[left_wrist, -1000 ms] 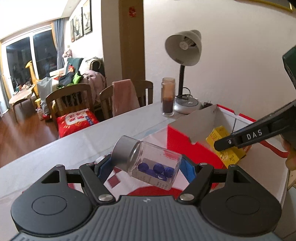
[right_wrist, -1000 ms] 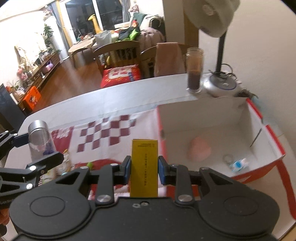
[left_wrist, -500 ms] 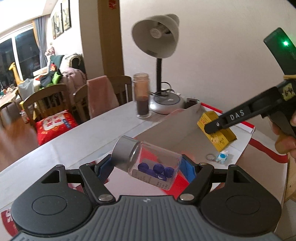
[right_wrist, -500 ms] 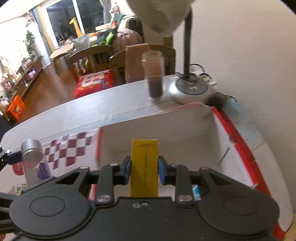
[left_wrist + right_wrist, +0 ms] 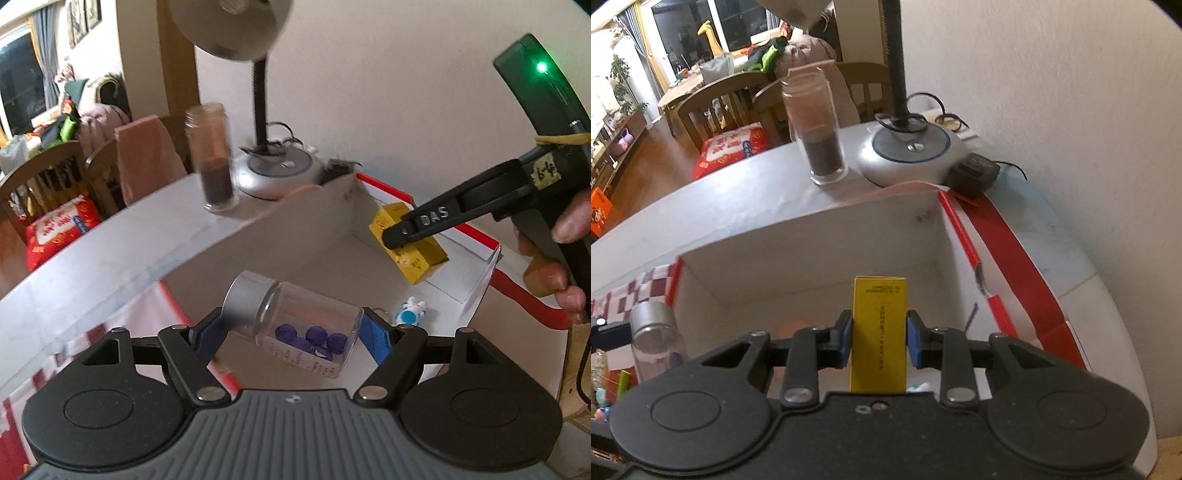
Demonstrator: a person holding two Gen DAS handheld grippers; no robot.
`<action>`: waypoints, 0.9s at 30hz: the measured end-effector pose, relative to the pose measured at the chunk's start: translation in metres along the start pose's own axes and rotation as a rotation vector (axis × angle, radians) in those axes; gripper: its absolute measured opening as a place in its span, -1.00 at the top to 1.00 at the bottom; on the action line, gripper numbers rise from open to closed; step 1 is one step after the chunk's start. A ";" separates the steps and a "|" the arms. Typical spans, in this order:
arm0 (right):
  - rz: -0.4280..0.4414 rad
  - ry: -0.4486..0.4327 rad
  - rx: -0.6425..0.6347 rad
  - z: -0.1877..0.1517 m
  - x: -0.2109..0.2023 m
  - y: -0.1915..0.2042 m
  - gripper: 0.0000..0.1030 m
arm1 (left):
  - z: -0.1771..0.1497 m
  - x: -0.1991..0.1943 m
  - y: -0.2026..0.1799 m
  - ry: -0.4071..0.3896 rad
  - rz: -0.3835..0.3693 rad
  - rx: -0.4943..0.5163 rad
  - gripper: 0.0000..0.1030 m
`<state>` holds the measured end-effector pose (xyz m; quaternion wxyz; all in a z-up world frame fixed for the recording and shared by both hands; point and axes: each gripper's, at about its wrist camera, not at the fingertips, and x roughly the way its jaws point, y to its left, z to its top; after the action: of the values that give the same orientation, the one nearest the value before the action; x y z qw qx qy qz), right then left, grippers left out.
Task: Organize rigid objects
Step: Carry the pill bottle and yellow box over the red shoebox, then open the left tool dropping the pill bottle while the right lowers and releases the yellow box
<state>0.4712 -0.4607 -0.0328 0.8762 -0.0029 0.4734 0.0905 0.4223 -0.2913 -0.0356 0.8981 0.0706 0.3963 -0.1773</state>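
My left gripper [image 5: 291, 330] is shut on a clear bottle [image 5: 295, 325] with a silver cap and blue beads inside, held tilted over the near left part of the red-and-white box [image 5: 314, 206]. My right gripper [image 5: 879, 338] is shut on a yellow box [image 5: 879, 332] and holds it over the box interior [image 5: 812, 266]. In the left wrist view the yellow box [image 5: 410, 254] hangs near the box's far right corner. In the right wrist view the bottle [image 5: 653, 332] shows at the left edge.
A small blue-and-white keychain toy [image 5: 410, 314] lies on the box floor. A glass jar with dark powder [image 5: 816, 129] and a desk lamp base [image 5: 908, 147] stand behind the box, with a black adapter [image 5: 975, 173]. A checkered cloth [image 5: 624, 295] lies left. The wall is close on the right.
Both grippers moved forward and right over the box with their objects still held. The yellow box now hangs lower, near the far right corner.
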 end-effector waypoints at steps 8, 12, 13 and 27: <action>0.003 0.064 -0.039 0.002 0.037 -0.014 0.45 | 0.012 0.050 -0.027 0.115 -0.037 0.017 -0.49; 0.021 0.116 -0.054 0.003 0.056 -0.016 0.45 | 0.017 0.074 -0.031 0.204 -0.049 -0.004 -0.49; 0.021 0.125 -0.063 0.002 0.059 -0.015 0.45 | 0.017 0.079 -0.031 0.221 -0.050 -0.009 -0.49; 0.038 0.232 -0.147 0.000 0.078 -0.009 0.44 | 0.014 0.120 -0.031 0.415 -0.061 -0.042 -0.49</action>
<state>0.5145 -0.4569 -0.0986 0.8112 -0.0684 0.5634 0.1405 0.4951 -0.3557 -0.1145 0.7927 0.0750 0.5782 -0.1779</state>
